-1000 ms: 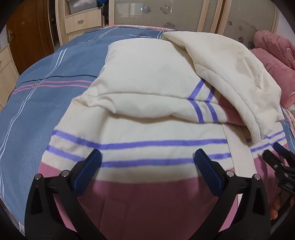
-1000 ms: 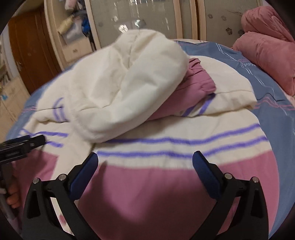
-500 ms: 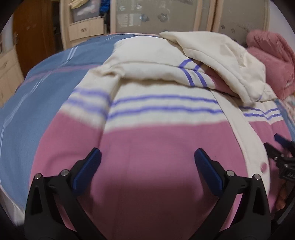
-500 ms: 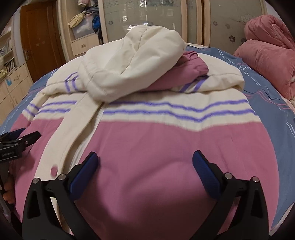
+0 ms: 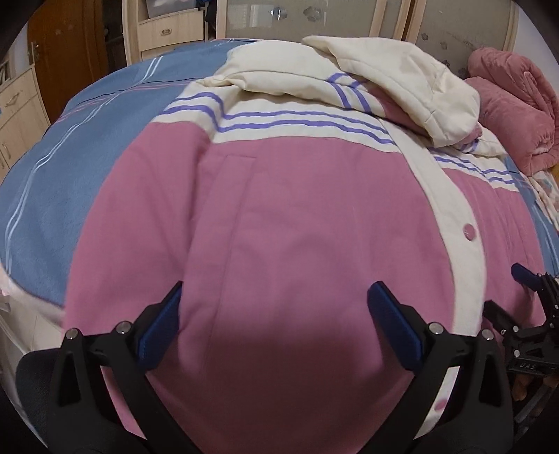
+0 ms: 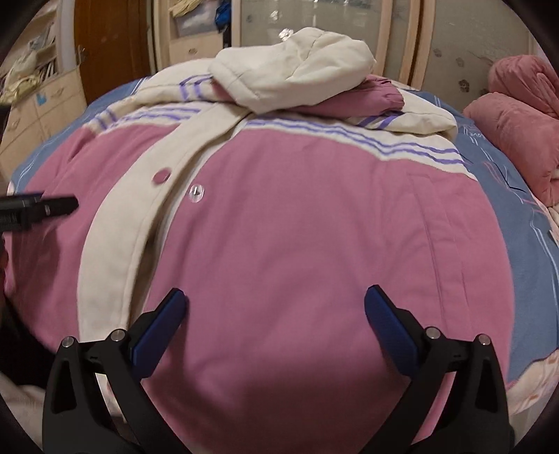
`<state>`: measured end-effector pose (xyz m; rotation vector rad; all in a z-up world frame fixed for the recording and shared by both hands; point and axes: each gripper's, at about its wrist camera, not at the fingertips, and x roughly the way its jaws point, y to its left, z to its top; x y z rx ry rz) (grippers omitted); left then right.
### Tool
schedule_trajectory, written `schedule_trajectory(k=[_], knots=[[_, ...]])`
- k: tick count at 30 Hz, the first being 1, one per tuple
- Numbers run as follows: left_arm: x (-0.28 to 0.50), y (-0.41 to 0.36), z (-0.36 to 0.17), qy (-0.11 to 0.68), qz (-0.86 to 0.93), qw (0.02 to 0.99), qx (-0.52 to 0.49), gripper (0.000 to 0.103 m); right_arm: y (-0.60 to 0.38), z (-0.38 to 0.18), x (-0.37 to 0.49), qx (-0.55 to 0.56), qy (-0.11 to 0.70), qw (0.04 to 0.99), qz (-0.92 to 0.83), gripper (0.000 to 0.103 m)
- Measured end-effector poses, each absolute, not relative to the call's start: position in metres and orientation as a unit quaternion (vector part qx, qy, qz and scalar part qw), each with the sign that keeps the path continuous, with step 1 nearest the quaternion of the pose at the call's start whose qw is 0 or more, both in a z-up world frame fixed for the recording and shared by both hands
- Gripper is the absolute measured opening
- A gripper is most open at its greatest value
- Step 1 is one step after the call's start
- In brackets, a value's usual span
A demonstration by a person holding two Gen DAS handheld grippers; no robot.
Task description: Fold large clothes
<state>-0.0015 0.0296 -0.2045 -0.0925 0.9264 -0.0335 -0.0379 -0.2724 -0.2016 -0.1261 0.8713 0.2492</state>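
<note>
A padded pink and cream jacket [image 5: 297, 216] with purple stripes lies front-up on the bed, its cream hood [image 5: 401, 80] flopped over the chest. Both sleeves are folded across the upper part. My left gripper [image 5: 276, 314] hovers open over the pink lower left panel, nothing between its fingers. In the right wrist view the same jacket [image 6: 314, 227] fills the frame, with the cream button placket [image 6: 139, 216] running down the left. My right gripper [image 6: 276, 314] stands open above the pink lower right panel. Each gripper shows at the other view's edge.
The jacket rests on a blue striped bedsheet [image 5: 70, 167]. A rolled pink blanket [image 5: 517, 108] lies at the bed's right side. Cream wardrobes [image 6: 314, 31] and a wooden door [image 6: 111, 45] stand behind the bed. Drawers [image 5: 17, 115] stand at the left.
Both grippers have drawn back toward the jacket's hem: the striped band and hood moved up and away in both views, and pink lower panels now fill the foreground. Both stayed open.
</note>
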Motion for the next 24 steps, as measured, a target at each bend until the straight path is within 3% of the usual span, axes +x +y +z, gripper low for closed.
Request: schedule_trajectory(k=[7,11,20,24], knots=[[-0.015,0.077,-0.191,0.441,0.039,0.894,-0.073,0.101,-0.338,-0.173,-0.052,0.079,0.391,0.913,0.086,0.102],[-0.013,0.089,-0.201,0.467,0.076,0.878,-0.068,0.101,-0.372,-0.167,-0.051,0.09,0.372,0.924,-0.025,0.102],[-0.02,0.105,-0.212,0.505,0.054,0.856,-0.091,0.101,-0.424,-0.217,-0.053,0.198,0.486,0.85,-0.031,0.102],[-0.019,0.1,-0.218,0.518,0.045,0.85,-0.09,0.101,-0.404,-0.217,-0.059,0.179,0.496,0.85,0.008,0.102]])
